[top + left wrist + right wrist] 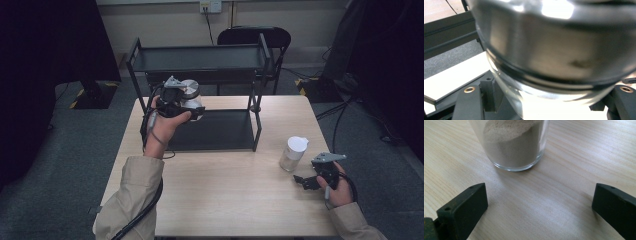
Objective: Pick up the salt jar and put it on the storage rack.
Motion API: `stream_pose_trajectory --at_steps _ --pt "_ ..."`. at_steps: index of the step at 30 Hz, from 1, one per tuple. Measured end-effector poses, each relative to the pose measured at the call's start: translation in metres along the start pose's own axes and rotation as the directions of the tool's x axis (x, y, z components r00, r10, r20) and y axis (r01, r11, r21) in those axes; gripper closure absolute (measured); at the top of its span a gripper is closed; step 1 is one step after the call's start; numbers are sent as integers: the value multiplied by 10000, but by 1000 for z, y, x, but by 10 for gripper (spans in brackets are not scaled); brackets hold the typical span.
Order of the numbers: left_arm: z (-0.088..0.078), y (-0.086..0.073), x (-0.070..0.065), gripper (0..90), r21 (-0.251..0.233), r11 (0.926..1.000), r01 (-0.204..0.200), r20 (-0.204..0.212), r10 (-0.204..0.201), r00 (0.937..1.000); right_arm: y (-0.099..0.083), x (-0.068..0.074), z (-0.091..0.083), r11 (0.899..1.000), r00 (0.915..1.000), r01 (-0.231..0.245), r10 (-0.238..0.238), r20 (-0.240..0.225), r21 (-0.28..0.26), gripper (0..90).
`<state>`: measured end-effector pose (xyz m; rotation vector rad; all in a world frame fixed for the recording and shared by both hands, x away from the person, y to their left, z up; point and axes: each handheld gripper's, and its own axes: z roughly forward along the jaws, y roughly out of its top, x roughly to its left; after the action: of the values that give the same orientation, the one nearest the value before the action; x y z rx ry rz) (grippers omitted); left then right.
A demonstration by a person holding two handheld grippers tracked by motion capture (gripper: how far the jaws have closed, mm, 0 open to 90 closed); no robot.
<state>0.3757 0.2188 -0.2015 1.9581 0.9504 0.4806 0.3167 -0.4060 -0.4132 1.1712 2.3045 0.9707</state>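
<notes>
My left gripper [192, 107] is shut on a glass jar with a silver metal lid [190, 92], held in the air at the left front of the black shelf rack [200, 60]. In the left gripper view the jar [554, 50] looms close between the jaws, its metal lid band uppermost. My right gripper [302, 181] rests low over the table near the right front corner, jaws wide apart with nothing between them. Just beyond it stands a white-lidded glass jar [293, 154]; in the right gripper view this jar [514, 142] holds pale powder.
The wooden table [225, 200] carries the two-tier black rack at its back, whose lower shelf [220, 131] lies bare. A black chair [255, 36] stands behind the rack. Dark curtains flank both sides.
</notes>
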Motion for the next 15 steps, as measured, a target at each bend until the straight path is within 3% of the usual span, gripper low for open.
stream_pose_trajectory --at_steps 15 --pt "-11 23 7 306 134 9999 -14 -158 16 9999 0 0 0 10000 10000 -2 2 0 0 0"
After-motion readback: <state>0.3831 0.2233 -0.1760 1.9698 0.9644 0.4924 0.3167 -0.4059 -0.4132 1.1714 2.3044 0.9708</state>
